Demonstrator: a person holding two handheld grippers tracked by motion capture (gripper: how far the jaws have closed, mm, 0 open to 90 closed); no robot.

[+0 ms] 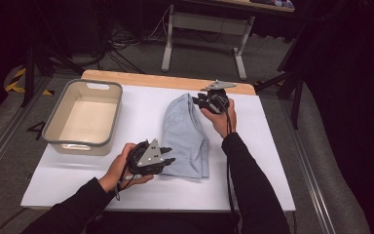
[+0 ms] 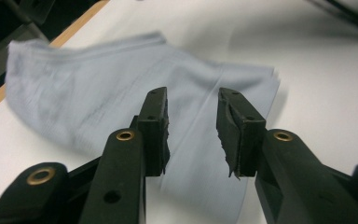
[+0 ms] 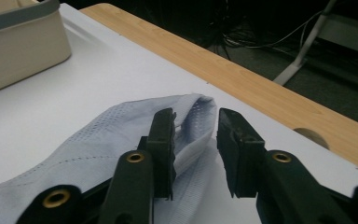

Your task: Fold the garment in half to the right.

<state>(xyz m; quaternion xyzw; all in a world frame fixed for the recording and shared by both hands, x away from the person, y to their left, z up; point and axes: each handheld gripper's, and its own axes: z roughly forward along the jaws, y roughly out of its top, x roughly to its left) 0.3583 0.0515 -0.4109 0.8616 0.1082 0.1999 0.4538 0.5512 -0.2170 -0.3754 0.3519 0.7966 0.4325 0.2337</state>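
Note:
A folded light blue cloth [image 1: 187,134] lies lengthwise in the middle of the white table top [image 1: 78,180]. My left gripper [image 1: 169,155] sits at the cloth's near left edge, pointing right. In the left gripper view its jaws stand apart over the cloth [image 2: 98,93], and my left gripper [image 2: 193,100] presses on nothing. My right gripper [image 1: 197,101] is at the cloth's far right corner. In the right gripper view my right gripper [image 3: 196,116] is open, with the raised fold of the cloth [image 3: 98,135] just beside its left jaw.
A beige tub [image 1: 53,117] with a grey rim stands at the far left of the table, and the tub [image 3: 18,42] is seen beyond the cloth. A wooden strip [image 1: 151,78] runs along the far edge. Cables and a desk frame [image 1: 202,24] are on the floor beyond.

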